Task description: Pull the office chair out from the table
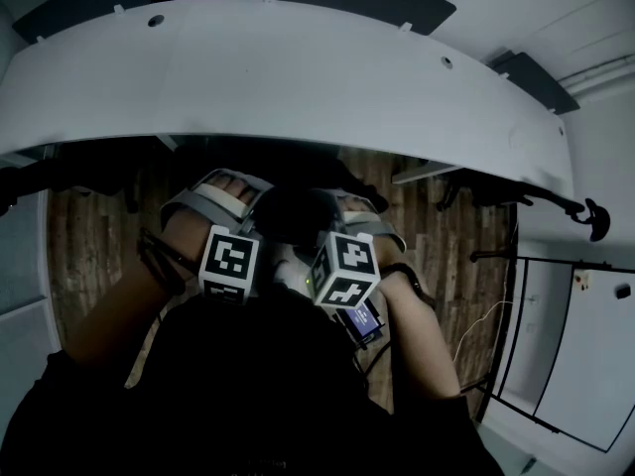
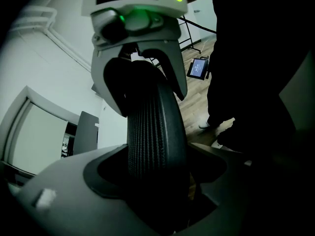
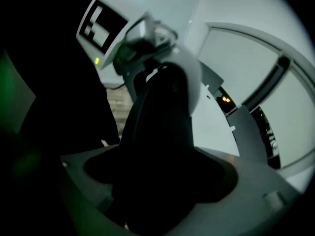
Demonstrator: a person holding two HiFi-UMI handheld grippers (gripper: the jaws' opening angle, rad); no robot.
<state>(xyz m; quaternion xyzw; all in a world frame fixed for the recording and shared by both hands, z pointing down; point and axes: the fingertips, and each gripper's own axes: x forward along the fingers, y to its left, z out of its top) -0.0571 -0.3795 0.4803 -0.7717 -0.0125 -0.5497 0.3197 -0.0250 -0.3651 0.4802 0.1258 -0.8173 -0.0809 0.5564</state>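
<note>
In the head view, the office chair (image 1: 293, 211) was seen pushed in at the white curved table (image 1: 298, 77). The left gripper (image 1: 223, 194) and the right gripper (image 1: 362, 221) were held down over the top rim of its dark back, side by side. The rim was laid across the view from left to right, so neither gripper was clearly nearer to it; the table lay beyond the chair and the person on the near side. In the left gripper view, the jaws were spread wide with the meshed rim (image 2: 155, 127) between them and a gap left on each side, so nothing was clamped yet. The right gripper was seen further along the same rim. In the right gripper view, which was dark, the jaws were likewise parted around the rim, not pressed on it as far as could be judged. A closing of both grippers on the rim and then a pull towards the person were judged to be needed.
</note>
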